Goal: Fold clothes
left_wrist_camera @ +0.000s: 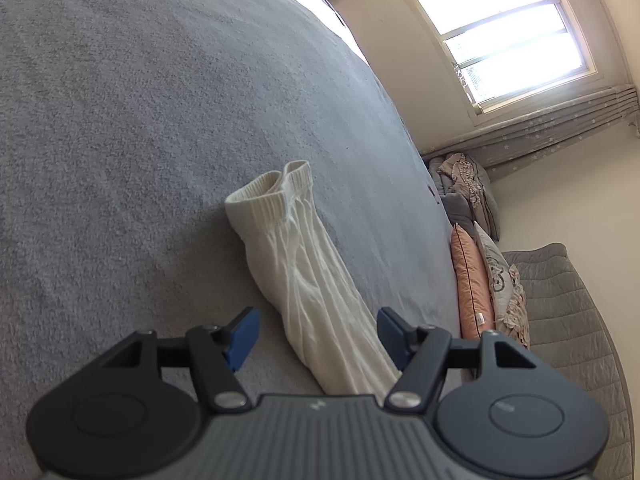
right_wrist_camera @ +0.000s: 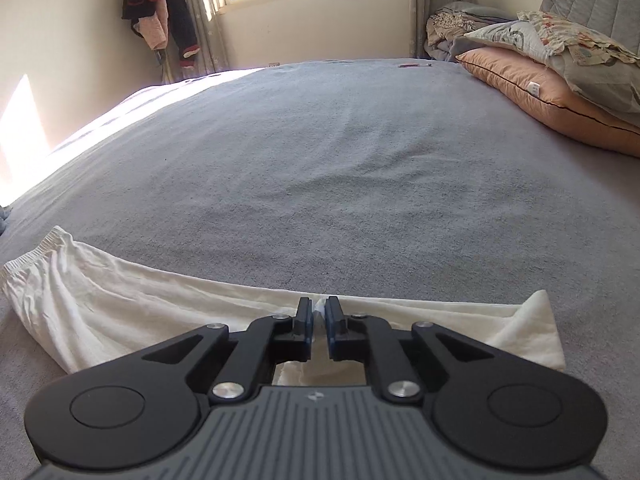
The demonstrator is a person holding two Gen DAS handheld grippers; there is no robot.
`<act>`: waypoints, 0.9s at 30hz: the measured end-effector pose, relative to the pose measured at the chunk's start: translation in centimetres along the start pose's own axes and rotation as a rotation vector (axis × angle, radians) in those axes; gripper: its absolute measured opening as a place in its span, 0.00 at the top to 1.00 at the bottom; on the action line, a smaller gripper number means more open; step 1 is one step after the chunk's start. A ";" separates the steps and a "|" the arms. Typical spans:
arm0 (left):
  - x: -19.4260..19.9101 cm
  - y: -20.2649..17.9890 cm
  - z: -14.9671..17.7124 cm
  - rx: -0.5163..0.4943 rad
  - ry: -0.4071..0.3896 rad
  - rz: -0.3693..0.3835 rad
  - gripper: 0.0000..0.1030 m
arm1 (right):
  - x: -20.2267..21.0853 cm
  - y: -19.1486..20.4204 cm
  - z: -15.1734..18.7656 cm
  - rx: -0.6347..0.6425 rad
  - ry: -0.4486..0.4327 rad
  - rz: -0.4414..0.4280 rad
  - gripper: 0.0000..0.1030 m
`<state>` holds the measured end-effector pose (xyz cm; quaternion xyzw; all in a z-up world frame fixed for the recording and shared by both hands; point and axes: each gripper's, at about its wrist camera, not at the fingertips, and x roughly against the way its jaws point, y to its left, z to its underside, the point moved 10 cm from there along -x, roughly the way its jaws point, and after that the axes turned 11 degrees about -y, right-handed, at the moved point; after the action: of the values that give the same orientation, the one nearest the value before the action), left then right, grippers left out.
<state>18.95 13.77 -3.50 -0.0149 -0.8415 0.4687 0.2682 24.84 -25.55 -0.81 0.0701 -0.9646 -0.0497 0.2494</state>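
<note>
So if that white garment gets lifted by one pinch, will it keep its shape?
Probably not. The white garment lies creased and slumped on the bed, so it should droop from the right claw. It looks thin, likely light.

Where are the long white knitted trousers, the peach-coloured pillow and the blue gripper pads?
Long white knitted trousers (left_wrist_camera: 304,276): left wrist view, middle of the leg.
Peach-coloured pillow (right_wrist_camera: 532,92): right wrist view, its top face.
Blue gripper pads (left_wrist_camera: 242,336): left wrist view, on the pad nearer the picture's left edge.
</note>
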 end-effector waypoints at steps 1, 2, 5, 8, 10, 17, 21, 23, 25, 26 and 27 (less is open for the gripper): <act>0.0 0.0 0.0 0.000 0.001 0.001 0.35 | -0.3 0.4 0.2 0.008 0.011 -0.014 0.89; 0.0 0.0 0.0 0.002 0.002 0.002 0.35 | -0.4 0.6 0.4 -0.002 0.024 -0.034 0.86; 0.1 0.0 -0.1 0.008 0.001 0.004 0.35 | 0.7 -0.3 0.2 -0.075 -0.009 -0.049 0.56; 0.1 -0.1 -0.1 0.011 0.000 0.005 0.35 | 2.5 -1.9 0.0 -0.126 -0.065 -0.041 0.55; 0.1 -0.2 -0.1 0.011 0.001 0.006 0.35 | 3.7 -2.1 0.4 -0.129 -0.065 -0.087 0.55; -0.2 -0.4 0.5 -0.006 0.017 0.008 0.35 | 3.7 0.4 4.8 0.296 0.048 -0.090 0.58; -0.1 -0.3 0.2 0.003 0.013 0.010 0.35 | 4.9 -0.3 3.6 0.271 0.003 -0.055 0.93; 0.0 -0.3 0.1 0.007 0.009 0.009 0.34 | 6.6 -0.1 2.5 0.230 -0.048 -0.069 0.93; -0.1 -0.3 0.2 0.004 0.011 0.008 0.34 | 7.5 0.3 2.5 0.232 -0.044 -0.076 0.93; -0.1 -0.3 0.3 0.001 0.013 0.008 0.34 | 7.4 0.4 2.9 0.241 -0.025 -0.070 0.93; -0.1 -0.4 0.4 -0.002 0.015 0.008 0.34 | 7.3 0.4 3.3 0.249 -0.005 -0.063 0.93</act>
<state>18.96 13.20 -3.36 -0.0222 -0.8400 0.4687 0.2724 16.91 -26.13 -0.20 0.1308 -0.9612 0.0625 0.2345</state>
